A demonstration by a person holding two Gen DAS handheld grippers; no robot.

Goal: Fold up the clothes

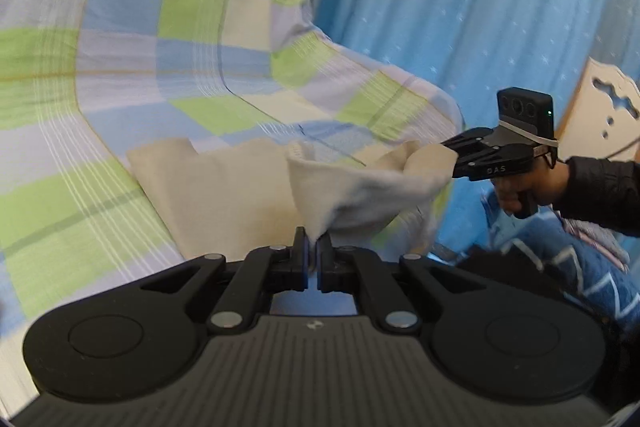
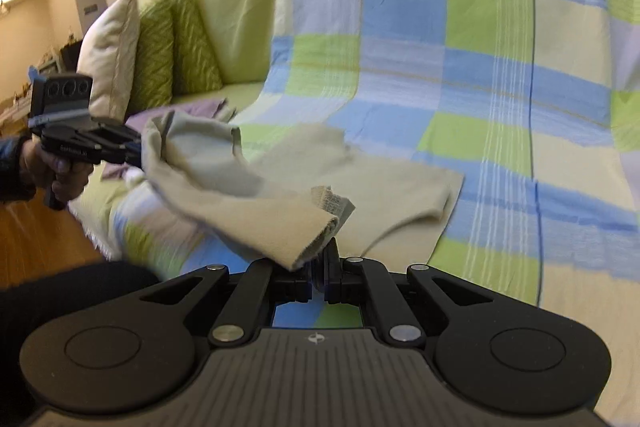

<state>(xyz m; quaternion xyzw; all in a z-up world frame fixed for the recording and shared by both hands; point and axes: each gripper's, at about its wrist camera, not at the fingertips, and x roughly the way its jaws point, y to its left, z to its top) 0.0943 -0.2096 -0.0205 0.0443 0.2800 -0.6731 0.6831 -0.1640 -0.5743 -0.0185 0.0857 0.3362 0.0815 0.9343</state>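
Right now the left hand-held gripper (image 1: 313,243) is pinched tight on one corner of a beige garment (image 1: 224,195), its jaws closed with cloth between them. From the left wrist view, the right hand-held gripper (image 1: 448,153) sits at about three o'clock, clamped on the garment's opposite corner and held by a hand (image 1: 520,191) in a dark sleeve (image 1: 600,191). Between the two grips the lifted edge sags, while the rest of the garment lies flat on a checked blue, green and cream blanket (image 1: 120,67) covering a sofa. From the right wrist view, the other gripper is at nine o'clock, with a cream cushion (image 2: 112,43) and two green cushions (image 2: 176,39) at ten o'clock. A blue starred curtain (image 1: 460,7) hangs at one o'clock in the left view.
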